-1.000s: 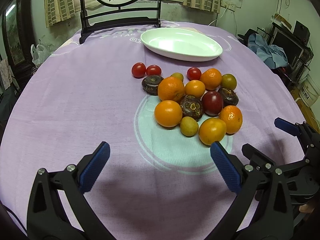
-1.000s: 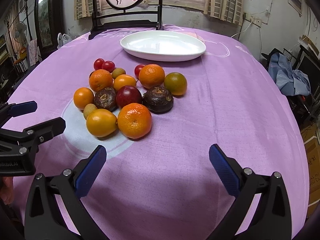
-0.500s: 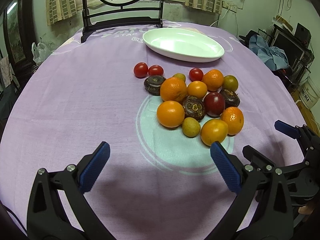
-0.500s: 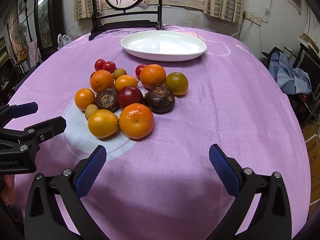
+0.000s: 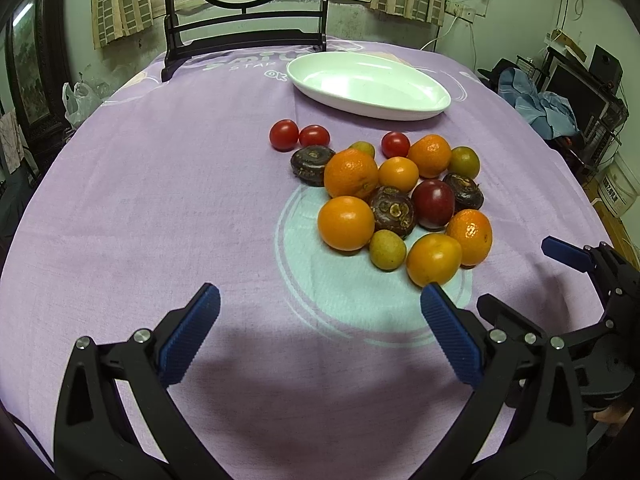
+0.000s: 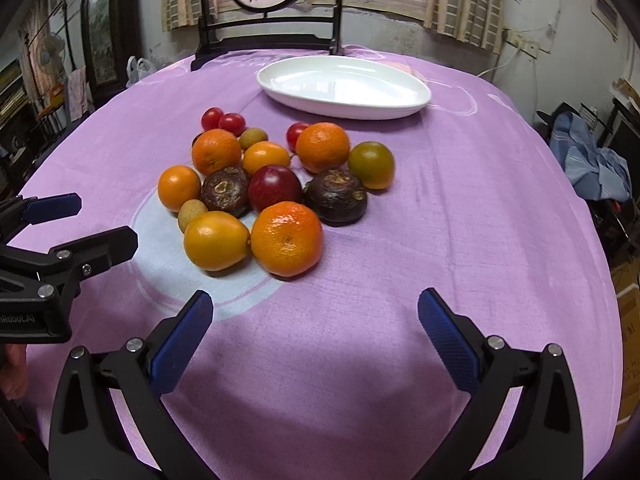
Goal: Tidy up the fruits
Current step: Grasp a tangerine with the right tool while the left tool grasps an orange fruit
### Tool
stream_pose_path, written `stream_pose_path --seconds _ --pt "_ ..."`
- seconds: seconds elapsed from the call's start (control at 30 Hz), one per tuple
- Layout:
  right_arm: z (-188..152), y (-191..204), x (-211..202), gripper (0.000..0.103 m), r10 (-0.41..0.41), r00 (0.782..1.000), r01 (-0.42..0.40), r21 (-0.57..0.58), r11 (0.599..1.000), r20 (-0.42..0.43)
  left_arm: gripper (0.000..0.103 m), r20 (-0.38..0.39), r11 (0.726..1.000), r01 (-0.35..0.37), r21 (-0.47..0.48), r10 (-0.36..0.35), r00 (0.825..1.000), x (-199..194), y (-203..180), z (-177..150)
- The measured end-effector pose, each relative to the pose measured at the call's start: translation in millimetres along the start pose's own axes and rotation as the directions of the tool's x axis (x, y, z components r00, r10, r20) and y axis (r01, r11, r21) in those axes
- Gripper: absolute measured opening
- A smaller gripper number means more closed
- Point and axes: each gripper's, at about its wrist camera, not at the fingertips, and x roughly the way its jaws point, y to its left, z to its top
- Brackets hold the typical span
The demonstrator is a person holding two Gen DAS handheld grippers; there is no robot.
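Observation:
A heap of fruit (image 5: 392, 200) lies on the purple tablecloth: several oranges, dark brown round fruits, a dark red plum (image 6: 274, 188), small green-yellow fruits and three cherry tomatoes (image 5: 284, 134). An empty white oval plate (image 5: 368, 84) stands behind the heap; it also shows in the right wrist view (image 6: 344, 86). My left gripper (image 5: 316, 312) is open and empty, short of the heap and to its left. My right gripper (image 6: 312, 316) is open and empty, just short of the nearest orange (image 6: 286, 238).
A dark wooden chair (image 5: 244, 36) stands at the table's far edge. The right gripper shows at the right of the left wrist view (image 5: 580, 280); the left gripper shows at the left of the right wrist view (image 6: 52, 232). Clutter stands beyond the table's right edge.
Both grippers have moved a little forward toward the fruit heap, which looks slightly nearer. Both stay open. No fruit has moved.

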Motion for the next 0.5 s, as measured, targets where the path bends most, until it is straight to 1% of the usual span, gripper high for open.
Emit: stream_pose_path --seconds 0.07,0.2,0.27,0.3,0.33,0.37,0.4,0.43,0.47,0.5 --pt "4.2 -0.4 5.3 0.098 0.010 1.000 -0.010 -0.008 1.000 -0.010 0.101 -0.003 1.000 -0.003 -0.001 0.003 1.000 1.8 2.9 -1.2" --pt "13.8 1.3 18.1 0.081 0.041 0.998 -0.042 -0.025 0.999 -0.040 0.101 -0.013 1.000 -0.007 0.000 0.007 1.000 5.7 7.7 -2.4" --pt "18.2 3.1 24.4 0.079 0.042 0.998 -0.044 -0.035 0.998 -0.052 0.101 -0.016 1.000 -0.009 0.004 0.009 1.000 7.1 10.4 -2.4" --pt "20.7 4.1 27.1 0.075 0.042 0.998 -0.045 -0.041 0.998 -0.056 0.101 -0.016 1.000 -0.010 0.005 0.010 1.000 7.9 12.0 -2.4" --pt "22.9 5.0 29.5 0.067 0.050 0.997 -0.053 -0.047 0.998 -0.059 0.101 -0.017 1.000 -0.012 0.006 0.012 1.000 8.7 13.8 -2.1" --pt "24.7 5.6 31.9 0.063 0.061 0.996 -0.064 -0.050 0.997 -0.063 0.101 -0.018 1.000 -0.015 0.005 0.015 1.000 9.8 15.5 -1.9" --pt "26.0 5.8 34.6 0.055 0.073 0.995 -0.076 -0.048 0.996 -0.070 0.101 -0.020 1.000 -0.019 0.004 0.019 1.000 11.0 17.2 -1.4" --pt "27.5 5.8 36.1 0.049 0.084 0.994 -0.087 -0.046 0.995 -0.069 0.101 -0.022 1.000 -0.022 0.002 0.022 1.000 12.3 19.0 -0.6" --pt "28.6 5.8 36.3 0.046 0.094 0.994 -0.097 -0.045 0.994 -0.063 0.101 -0.023 1.000 -0.026 0.001 0.026 0.999 13.6 20.7 0.5" --pt "28.9 5.0 36.3 0.045 0.096 0.993 -0.099 -0.040 0.994 -0.061 0.101 -0.024 1.000 -0.030 0.000 0.030 0.999 14.6 22.2 1.8"
